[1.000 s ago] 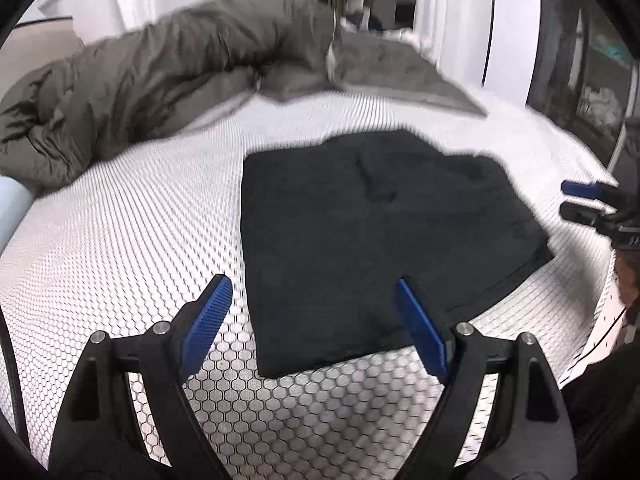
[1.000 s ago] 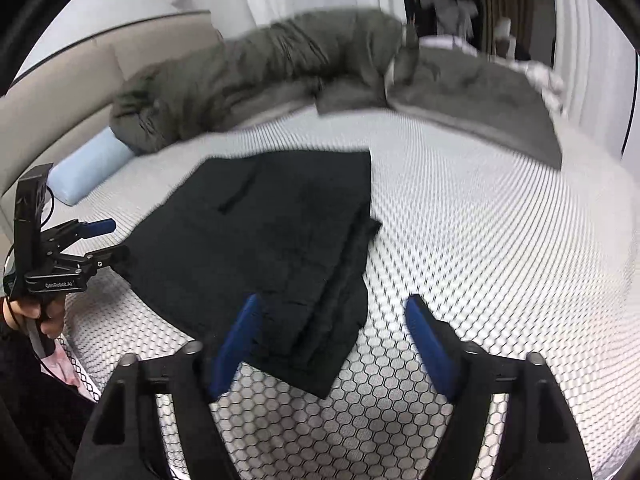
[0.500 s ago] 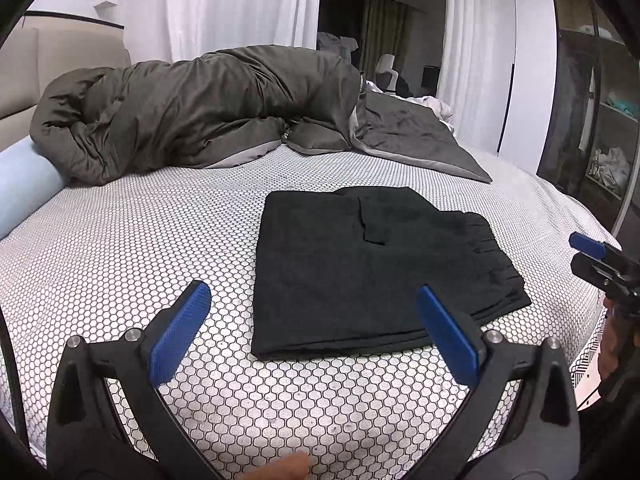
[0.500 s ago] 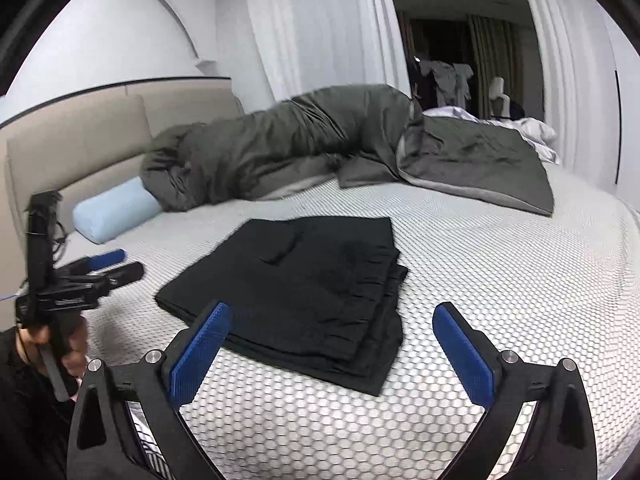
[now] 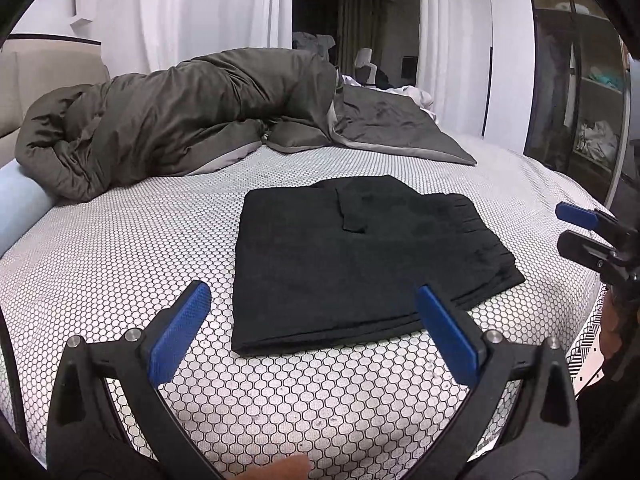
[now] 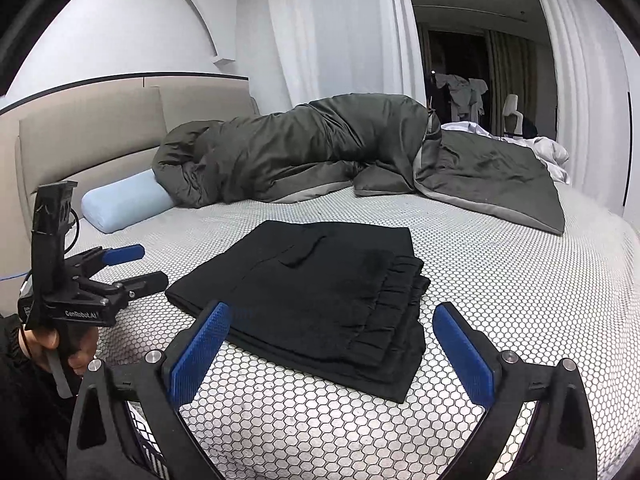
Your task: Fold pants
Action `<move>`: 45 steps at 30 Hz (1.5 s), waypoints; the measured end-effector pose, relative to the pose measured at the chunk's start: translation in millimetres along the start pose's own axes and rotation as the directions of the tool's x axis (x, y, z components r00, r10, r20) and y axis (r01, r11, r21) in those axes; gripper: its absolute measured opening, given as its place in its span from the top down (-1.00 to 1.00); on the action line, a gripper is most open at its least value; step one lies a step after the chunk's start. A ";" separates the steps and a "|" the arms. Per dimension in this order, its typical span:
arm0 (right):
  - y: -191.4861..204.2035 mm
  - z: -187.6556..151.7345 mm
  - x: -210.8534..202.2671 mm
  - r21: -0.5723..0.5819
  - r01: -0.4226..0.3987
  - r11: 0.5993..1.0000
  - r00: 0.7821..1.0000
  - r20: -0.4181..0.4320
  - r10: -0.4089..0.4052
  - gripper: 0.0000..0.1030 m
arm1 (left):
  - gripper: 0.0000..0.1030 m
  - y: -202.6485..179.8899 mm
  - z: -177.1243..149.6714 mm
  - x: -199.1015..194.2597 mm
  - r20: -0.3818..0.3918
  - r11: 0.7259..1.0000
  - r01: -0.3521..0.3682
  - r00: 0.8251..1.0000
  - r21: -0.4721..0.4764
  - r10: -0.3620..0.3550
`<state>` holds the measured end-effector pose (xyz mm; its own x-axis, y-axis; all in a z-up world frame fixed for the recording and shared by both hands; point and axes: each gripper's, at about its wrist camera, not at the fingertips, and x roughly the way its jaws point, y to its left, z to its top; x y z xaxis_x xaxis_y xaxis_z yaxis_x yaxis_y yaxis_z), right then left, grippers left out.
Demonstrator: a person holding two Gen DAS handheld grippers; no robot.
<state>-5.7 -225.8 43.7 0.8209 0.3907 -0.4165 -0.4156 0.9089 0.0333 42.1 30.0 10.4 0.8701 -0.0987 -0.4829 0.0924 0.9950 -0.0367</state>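
The pants (image 5: 360, 256), black, lie folded into a flat rectangular stack near the middle of the bed (image 5: 120, 264). The gathered waistband layers face the right wrist camera; a pocket flap shows on the top layer. Count: one pair of pants.

Surface: the bed is covered by a white sheet with a dark honeycomb print. The pants rest directly on this sheet, apart from all other bedding.

Bedding behind the pants: one dark olive-grey duvet (image 6: 304, 152), bunched into a long roll on the far side, with one end spread flat toward the right. One pale blue bolster pillow (image 6: 124, 200) lies at the left end of the duvet, touching it, beside the beige padded headboard (image 6: 92, 136).

Room: white curtains (image 6: 340, 28) hang behind the bed; a dark opening between them shows a white chair (image 6: 512, 114) and hanging clothes. A dark wardrobe (image 5: 576, 92) with open shelves stands at the right in the left wrist view.

Grippers, count two, each with blue pads:
- left gripper (image 5: 312, 330): jaws spread wide, nothing between them, above the sheet just short of the pants' near edge
- right gripper (image 6: 332, 346): jaws spread wide, nothing gripped, above the near corner of the stack

Both grippers are hand-held; a hand (image 6: 56, 344) shows on the left gripper's handle
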 end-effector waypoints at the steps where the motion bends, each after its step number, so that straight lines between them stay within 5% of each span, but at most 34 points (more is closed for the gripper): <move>1: 0.7 -0.3 1.5 -0.001 0.001 1.000 1.000 -0.005 -0.001 -1.00 | -0.99 0.5 -0.2 0.7 -0.003 1.000 0.005 1.000 0.000 -0.005; 23: -3.6 -2.5 9.6 0.007 0.012 1.000 1.000 -0.022 -0.012 -0.99 | -0.99 29.7 6.0 -2.3 0.010 0.997 -0.014 1.000 -0.071 0.015; 45: -6.2 0.5 -0.3 0.003 -0.006 1.000 1.000 0.004 0.006 -1.00 | -0.99 32.2 4.3 -2.3 0.006 0.999 -0.034 0.999 -0.042 0.034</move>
<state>-3.1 -231.4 44.1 0.8199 0.3968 -0.4127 -0.4192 0.9070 0.0390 45.1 62.2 14.1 0.8756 -0.0648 -0.4788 0.0424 0.9974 -0.0574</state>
